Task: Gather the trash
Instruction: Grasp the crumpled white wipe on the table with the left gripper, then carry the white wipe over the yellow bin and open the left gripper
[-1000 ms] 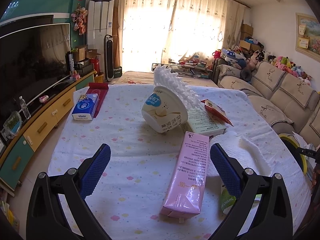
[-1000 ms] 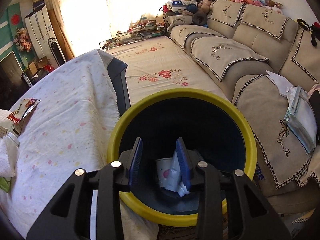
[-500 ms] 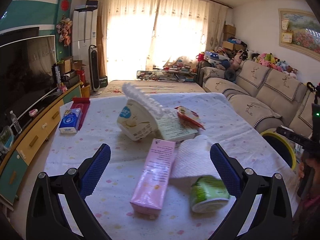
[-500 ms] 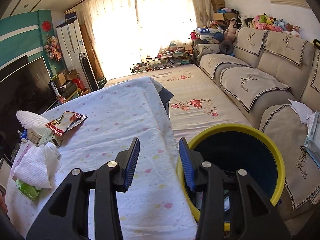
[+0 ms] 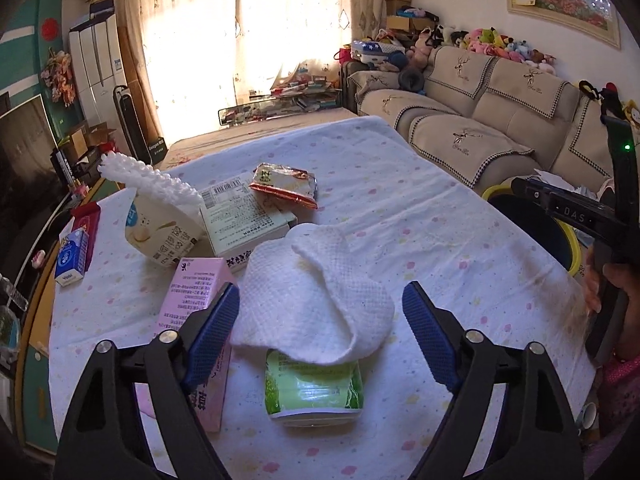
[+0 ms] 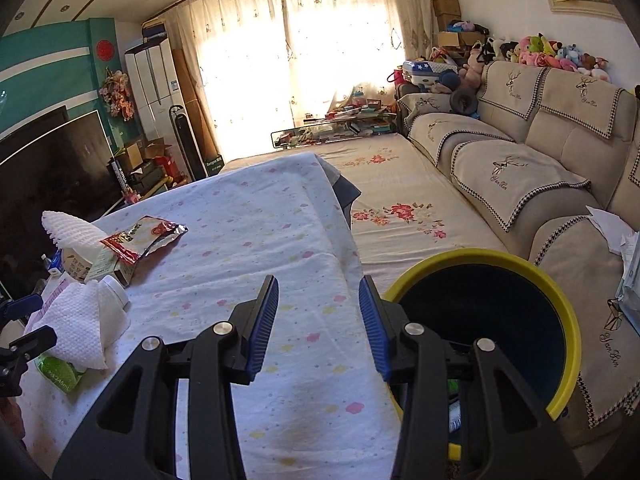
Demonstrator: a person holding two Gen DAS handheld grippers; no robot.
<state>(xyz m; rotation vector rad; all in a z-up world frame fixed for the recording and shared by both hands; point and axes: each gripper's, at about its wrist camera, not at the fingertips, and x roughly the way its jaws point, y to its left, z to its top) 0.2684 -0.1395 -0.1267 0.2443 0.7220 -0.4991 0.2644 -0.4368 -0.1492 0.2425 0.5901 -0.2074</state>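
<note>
Green-labelled bottle (image 5: 314, 388) on its side, cap end away.

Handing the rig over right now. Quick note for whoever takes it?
Left hand-held gripper: jaws just closing around the white tissue draped over the green bottle; pads not touching yet.
Right hand-held gripper: open, empty, over the table edge beside the yellow-rimmed bin.
Done: some trash already lies in the bin.
Left on the table: tissue, green bottle, pink carton, yogurt cup, flat box, snack wrapper, blue tissue pack.
</note>
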